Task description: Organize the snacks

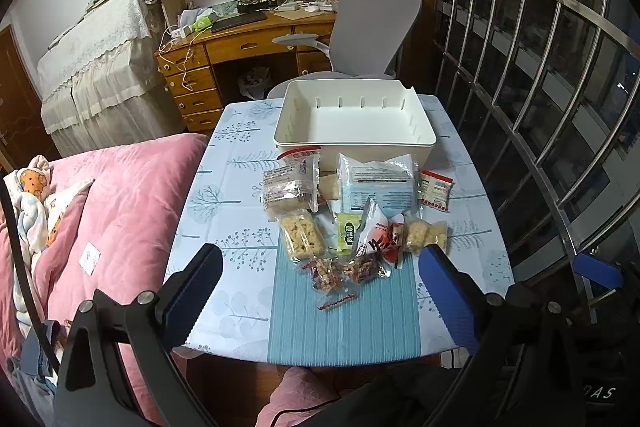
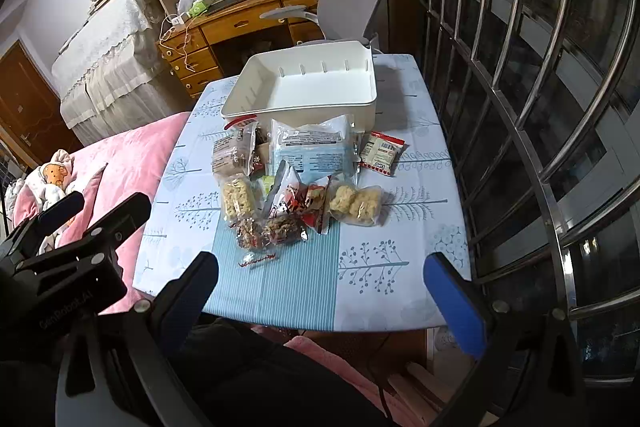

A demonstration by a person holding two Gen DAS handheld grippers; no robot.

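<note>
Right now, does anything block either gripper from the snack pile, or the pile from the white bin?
Nothing visible does. The left gripper and right gripper hang open before the snack pile over bare tablecloth. The white bin stands empty directly behind the pile.

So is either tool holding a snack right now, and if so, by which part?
Nothing is held. The left tool and right tool are both open with nothing between their fingers, short of the snack pile lying on the table.
</note>
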